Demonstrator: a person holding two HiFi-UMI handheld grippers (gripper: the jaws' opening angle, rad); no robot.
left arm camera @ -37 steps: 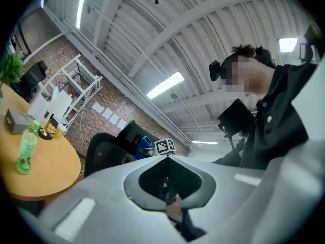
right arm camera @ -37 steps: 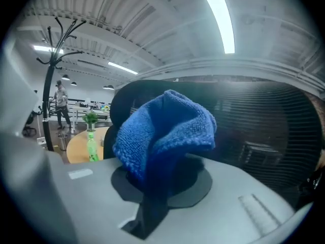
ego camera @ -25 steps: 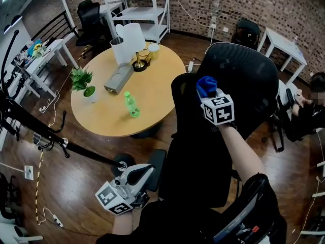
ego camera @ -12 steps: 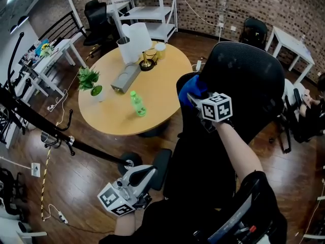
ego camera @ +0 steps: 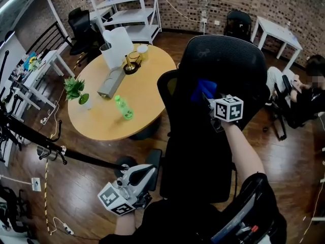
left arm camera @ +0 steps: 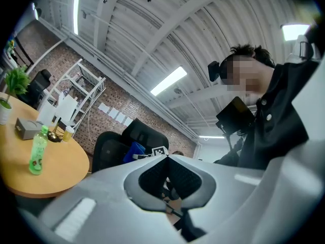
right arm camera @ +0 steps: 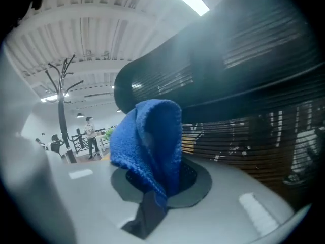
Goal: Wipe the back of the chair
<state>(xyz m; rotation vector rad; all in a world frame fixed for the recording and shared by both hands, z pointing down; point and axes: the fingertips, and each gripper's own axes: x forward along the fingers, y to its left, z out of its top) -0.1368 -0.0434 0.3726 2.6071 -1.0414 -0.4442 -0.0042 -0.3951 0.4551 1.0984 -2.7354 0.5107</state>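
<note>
A black mesh office chair (ego camera: pixel 228 60) stands in front of me, its back (right arm camera: pixel 244 80) filling the right gripper view. My right gripper (ego camera: pixel 210 99) is shut on a blue cloth (ego camera: pixel 203 89), pressed against the middle of the chair back. That blue cloth (right arm camera: pixel 150 144) sticks up folded from between the jaws. Low at my left side my left gripper (ego camera: pixel 144 172) is held apart from the chair; its jaws are closed with nothing between them (left arm camera: pixel 167 184). The chair (left arm camera: pixel 122 144) shows small in the left gripper view.
A round wooden table (ego camera: pixel 101 111) stands left of the chair with a green bottle (ego camera: pixel 122 107), a potted plant (ego camera: pixel 76 90), a grey box (ego camera: pixel 110 83) and a white jug (ego camera: pixel 118 47). White shelves (ego camera: pixel 132 9) stand behind. A black coat-rack pole (ego camera: pixel 61 146) crosses lower left. A seated person (ego camera: pixel 304 93) is at right.
My right gripper has slid the blue cloth from the chair back's left edge rightward onto the middle of the mesh. The left gripper has stayed low at my side.
</note>
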